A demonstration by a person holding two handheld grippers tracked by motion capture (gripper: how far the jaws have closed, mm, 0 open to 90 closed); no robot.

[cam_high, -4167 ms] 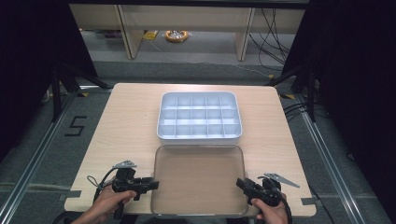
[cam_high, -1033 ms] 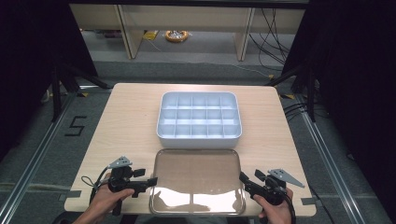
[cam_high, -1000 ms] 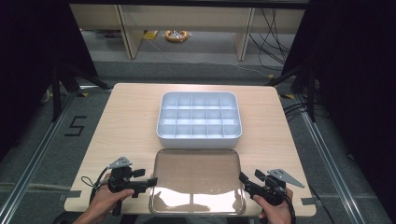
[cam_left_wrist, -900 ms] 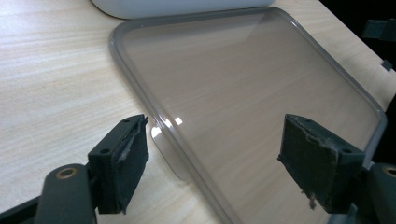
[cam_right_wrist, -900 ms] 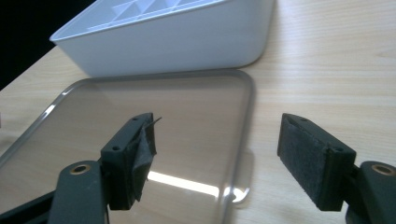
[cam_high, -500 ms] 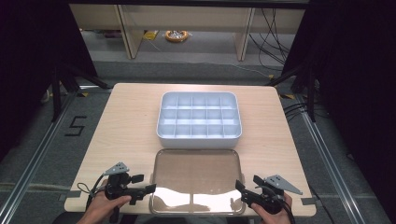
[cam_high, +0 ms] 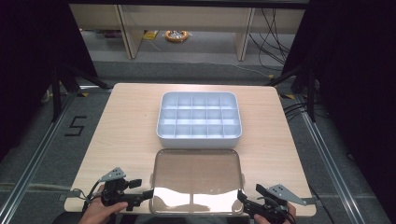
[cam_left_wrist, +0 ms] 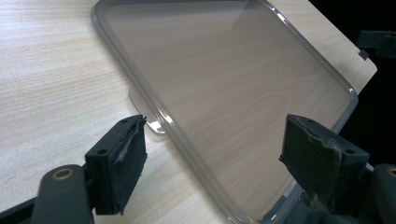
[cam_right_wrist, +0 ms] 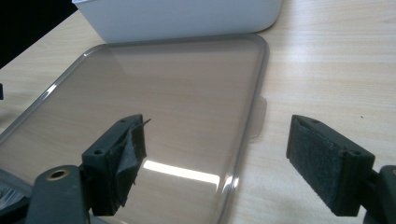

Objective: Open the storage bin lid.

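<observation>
Clear lid flat on the table, both grippers open beside it

Table (cam_high: pixel 126 121) holds a tray (cam_high: pixel 199 119) with the lid (cam_high: pixel 197 179) just in front, near the front edge. Lid looks thin, light, stiff, slick, so I'd grab the side tabs (cam_right_wrist: pixel 258 116). Left gripper (cam_high: pixel 140 197) and right gripper (cam_high: pixel 245 201) sit at its front corners, jaws wide, holding nothing.

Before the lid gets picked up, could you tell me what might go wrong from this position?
The clear lid lies flat on the table, so either open gripper, left or right, may slip off its thin rim. Its near edge sits at the table's edge, so a nudge could tip it off. Pushed forward, it would bump the compartment box.
</observation>
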